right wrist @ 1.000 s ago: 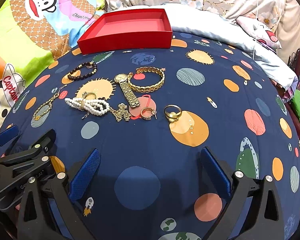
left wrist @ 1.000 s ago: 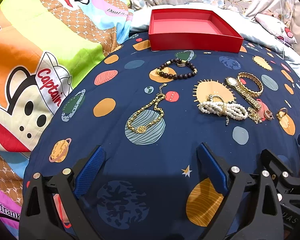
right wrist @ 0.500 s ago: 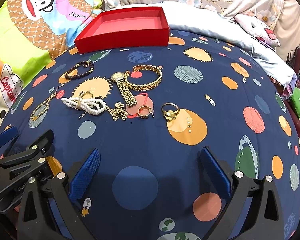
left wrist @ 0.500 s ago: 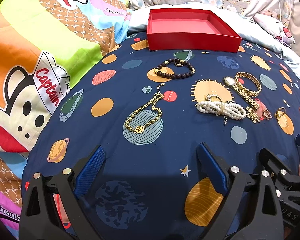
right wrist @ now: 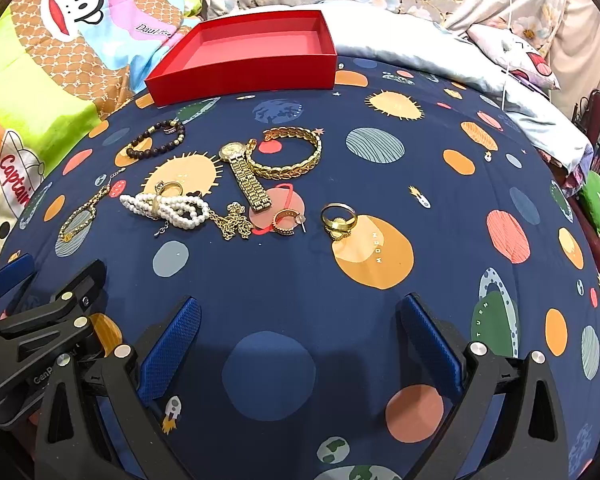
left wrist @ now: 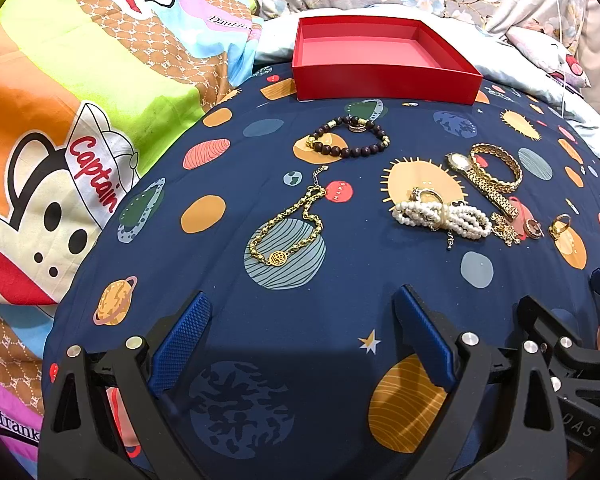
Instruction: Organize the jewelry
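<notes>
Left hand-held gripper (left wrist: 300,340): jaws apart, empty, bottom of frame.
Right hand-held gripper (right wrist: 300,340): jaws apart, empty.
Jewelry: gold chain (left wrist: 286,226) mid-frame on bed; red box (left wrist: 380,64) top centre, empty.
Advice: pinch a single piece low, avoiding bedcover.

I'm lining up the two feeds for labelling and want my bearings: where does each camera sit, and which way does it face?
Left wrist: sits on the left gripper, looking forward over the planet-print bedspread at the gold chain bracelet; its open blue fingers show, with the right gripper at right.
Right wrist: sits on the right gripper, facing the gold ring; its open fingers show, with the left gripper at left.
Shared: the empty red box, pearl bracelet, gold watch.
</notes>
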Available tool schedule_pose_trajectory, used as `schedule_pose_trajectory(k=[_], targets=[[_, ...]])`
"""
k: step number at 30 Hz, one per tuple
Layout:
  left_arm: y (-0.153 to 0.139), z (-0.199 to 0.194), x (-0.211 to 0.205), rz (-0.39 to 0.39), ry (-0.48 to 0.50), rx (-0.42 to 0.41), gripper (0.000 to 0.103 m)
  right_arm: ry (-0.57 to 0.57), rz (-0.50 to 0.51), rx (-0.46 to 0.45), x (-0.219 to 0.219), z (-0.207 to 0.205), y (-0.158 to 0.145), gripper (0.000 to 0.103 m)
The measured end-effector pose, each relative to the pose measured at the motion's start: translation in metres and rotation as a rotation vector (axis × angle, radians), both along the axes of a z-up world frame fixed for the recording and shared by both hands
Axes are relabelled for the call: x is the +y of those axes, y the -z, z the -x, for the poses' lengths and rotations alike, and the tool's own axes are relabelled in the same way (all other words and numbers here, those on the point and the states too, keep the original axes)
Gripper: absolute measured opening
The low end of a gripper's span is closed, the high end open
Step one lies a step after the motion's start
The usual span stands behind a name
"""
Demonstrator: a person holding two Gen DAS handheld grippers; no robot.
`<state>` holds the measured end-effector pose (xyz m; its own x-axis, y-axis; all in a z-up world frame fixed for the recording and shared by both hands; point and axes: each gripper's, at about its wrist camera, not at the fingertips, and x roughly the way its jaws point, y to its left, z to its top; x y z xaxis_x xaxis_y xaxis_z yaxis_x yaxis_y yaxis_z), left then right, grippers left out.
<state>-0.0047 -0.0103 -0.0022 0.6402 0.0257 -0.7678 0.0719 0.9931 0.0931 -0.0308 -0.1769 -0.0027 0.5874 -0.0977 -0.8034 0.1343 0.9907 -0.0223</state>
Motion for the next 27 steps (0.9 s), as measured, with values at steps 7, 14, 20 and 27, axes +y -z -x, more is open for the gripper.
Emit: schedule_pose_trajectory(k=[7, 14, 20, 27], targets=[[0.000, 0.000, 0.000, 0.002, 0.001, 0.000, 0.091, 0.003, 0.003, 0.002, 0.000, 0.000, 0.000, 0.098], [-0.019, -0.002, 0.012, 0.083, -0.025, -0.025, 0.091, -0.009, 0.021, -0.031, -0.002, -0.004, -0.018, 0.098], [-0.033, -0.024, 0.026, 0.115, -0.056, -0.012, 0.092, -0.016, -0.013, -0.052, -0.014, -0.038, -0.039, 0.089], [-0.034, -0.039, 0.041, 0.101, -0.107, -0.002, 0.092, -0.031, -0.080, -0.023, -0.024, -0.082, -0.036, 0.078]])
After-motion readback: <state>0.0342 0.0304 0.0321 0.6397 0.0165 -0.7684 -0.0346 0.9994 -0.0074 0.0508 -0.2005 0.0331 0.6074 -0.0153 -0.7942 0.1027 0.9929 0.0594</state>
